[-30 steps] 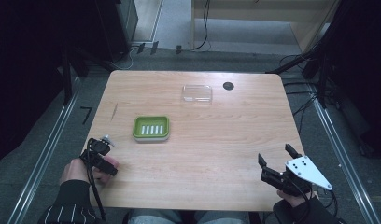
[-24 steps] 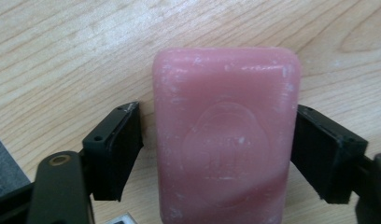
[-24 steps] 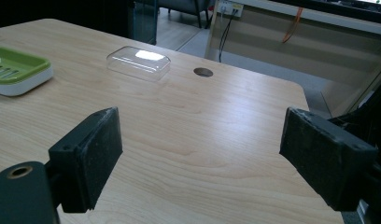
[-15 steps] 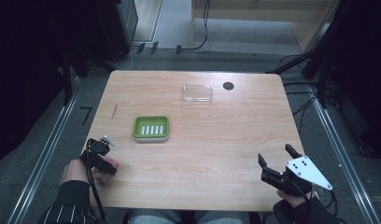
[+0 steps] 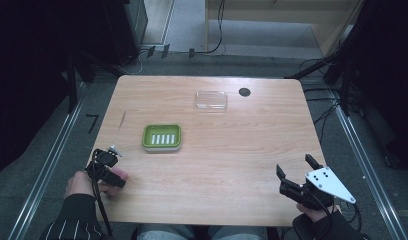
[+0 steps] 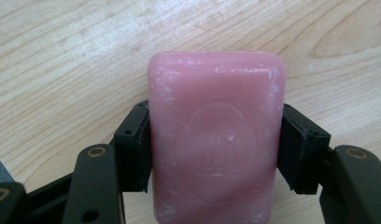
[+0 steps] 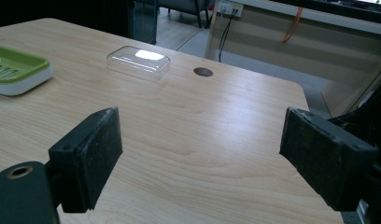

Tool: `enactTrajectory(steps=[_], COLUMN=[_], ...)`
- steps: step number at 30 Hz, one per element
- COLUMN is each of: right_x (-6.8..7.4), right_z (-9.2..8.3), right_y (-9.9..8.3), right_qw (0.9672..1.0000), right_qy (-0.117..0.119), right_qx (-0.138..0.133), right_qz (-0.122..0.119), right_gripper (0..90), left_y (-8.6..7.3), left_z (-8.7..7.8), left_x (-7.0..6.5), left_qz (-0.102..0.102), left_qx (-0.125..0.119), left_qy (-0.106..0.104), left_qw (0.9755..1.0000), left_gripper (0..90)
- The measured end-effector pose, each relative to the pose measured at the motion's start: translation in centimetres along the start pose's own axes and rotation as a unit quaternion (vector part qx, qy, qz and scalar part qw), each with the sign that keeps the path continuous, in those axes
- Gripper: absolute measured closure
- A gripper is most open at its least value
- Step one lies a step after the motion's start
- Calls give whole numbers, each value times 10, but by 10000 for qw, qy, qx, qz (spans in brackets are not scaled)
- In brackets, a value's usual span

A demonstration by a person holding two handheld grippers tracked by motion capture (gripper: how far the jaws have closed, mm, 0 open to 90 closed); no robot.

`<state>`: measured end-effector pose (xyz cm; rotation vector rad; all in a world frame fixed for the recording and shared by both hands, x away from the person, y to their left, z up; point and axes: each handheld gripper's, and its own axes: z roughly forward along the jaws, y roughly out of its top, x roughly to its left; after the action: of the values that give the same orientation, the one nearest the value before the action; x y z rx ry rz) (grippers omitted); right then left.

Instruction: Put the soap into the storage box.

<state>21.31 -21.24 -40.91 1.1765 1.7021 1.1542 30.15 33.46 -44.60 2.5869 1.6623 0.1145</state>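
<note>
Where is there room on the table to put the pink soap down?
Plenty: the bare wood between the green soap dish and the right tongs, and the strip between dish and clear lid. Only the left corner is crowded, where the left tongs clamp the pink soap.

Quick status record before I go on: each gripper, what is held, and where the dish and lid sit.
left gripper: shut on the pink soap bar, jaws just closed on its two long sides
soap bar: lying flat on the table near its front left corner
right gripper: open, nothing between the jaws, at the front right edge
green soap dish: left of centre, nothing in it
clear lid: farther back, apart from the dish, beside a round hole
</note>
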Motion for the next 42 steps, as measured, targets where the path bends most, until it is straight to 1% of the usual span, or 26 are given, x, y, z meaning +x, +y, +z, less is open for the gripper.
enactTrajectory(steps=[3, 4, 10, 15, 17, 21, 24, 25, 27, 28, 29, 32, 33, 35, 38, 42], right_x=[0, 0, 0, 0, 0, 0, 0, 0, 0, 0, 0, 0, 0, 0, 0, 0], right_z=[0, 0, 0, 0, 0, 0, 0, 1, 1, 1, 1, 1, 1, 1, 0, 0], right_y=[0, 0, 0, 0, 0, 0, 0, 0, 0, 0, 0, 0, 0, 0, 0, 0], right_qw=[10000, 10000, 10000, 10000, 10000, 10000, 10000, 10000, 10000, 10000, 10000, 10000, 10000, 10000, 10000, 10000], right_qy=[1, -1, 1, -1, 1, 3, 0, 2, 9, 5, 5, 5, 1, -2, 1, 0], right_qx=[-1, -1, 5, 6, 6, 10, 12, 15, 14, 14, 14, 16, 18, 26, 27, 27], right_qz=[0, -4, -6, -5, -7, -14, -11, -26, -38, -33, -33, -40, -44, -35, -38, -37], right_gripper=[137, 137, 138, 137, 137, 137, 137, 137, 138, 137, 137, 137, 138, 137, 137, 137], left_y=[0, -1, 1, 5, 5, 8, 10, 12, 13, 17, 17, 23, 27, 29, 36, 39], left_z=[0, -2, -3, -6, -7, -8, -10, -11, -11, -11, -11, -10, -10, -10, -12, -12], left_x=[0, 0, -1, -7, -8, -11, -13, -16, -17, -19, -19, -24, -28, -30, -35, -37], left_qz=[-6, -32, -21, 89, 74, 111, 109, 126, 133, 189, 189, 313, 363, 379, 473, 536], left_qx=[12, -8, -39, -71, -66, -55, -94, -125, -117, -74, -74, -58, -48, -73, -65, -56], left_qy=[5, 43, 30, 17, 15, -10, -33, -20, -33, -22, -22, -28, -26, -13, -8, -23], left_qw=[10000, 10000, 10000, 9999, 10000, 9999, 9999, 9998, 9998, 9998, 9998, 9995, 9993, 9993, 9989, 9985], left_gripper=[386, 386, 386, 386, 386, 386, 386, 386, 386, 386, 386, 386, 386, 386, 386, 386])
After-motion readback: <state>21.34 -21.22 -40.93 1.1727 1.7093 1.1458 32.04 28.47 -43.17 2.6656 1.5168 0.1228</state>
